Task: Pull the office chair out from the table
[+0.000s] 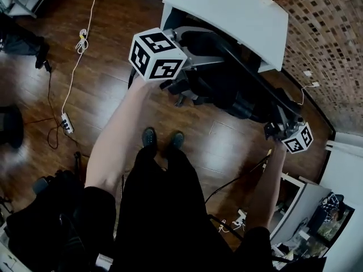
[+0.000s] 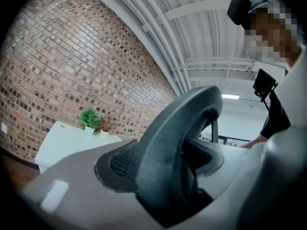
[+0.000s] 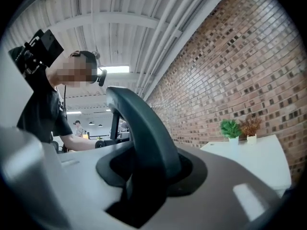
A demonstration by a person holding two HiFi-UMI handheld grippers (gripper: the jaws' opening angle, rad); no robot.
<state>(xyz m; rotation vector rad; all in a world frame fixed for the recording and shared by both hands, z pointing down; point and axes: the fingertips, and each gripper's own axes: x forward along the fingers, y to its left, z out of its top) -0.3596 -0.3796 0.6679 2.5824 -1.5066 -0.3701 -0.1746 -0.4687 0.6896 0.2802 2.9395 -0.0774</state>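
The black office chair (image 1: 227, 89) stands on the wooden floor, partly under the front edge of the white table (image 1: 238, 10). My left gripper (image 1: 193, 61) is shut on the left side of the chair's back frame (image 2: 177, 143), which fills the gap between the grey jaws in the left gripper view. My right gripper (image 1: 276, 130) is shut on the right side of the same frame (image 3: 144, 133), a dark curved bar wedged between its jaws. The person's shoes (image 1: 161, 139) stand just behind the chair.
A brick wall (image 1: 323, 38) runs behind the table, which bears small potted plants (image 3: 231, 128). A power strip (image 1: 67, 122) and cables lie on the floor at left. A black bag (image 1: 39, 220) sits lower left, and a white cabinet (image 1: 295, 203) lower right.
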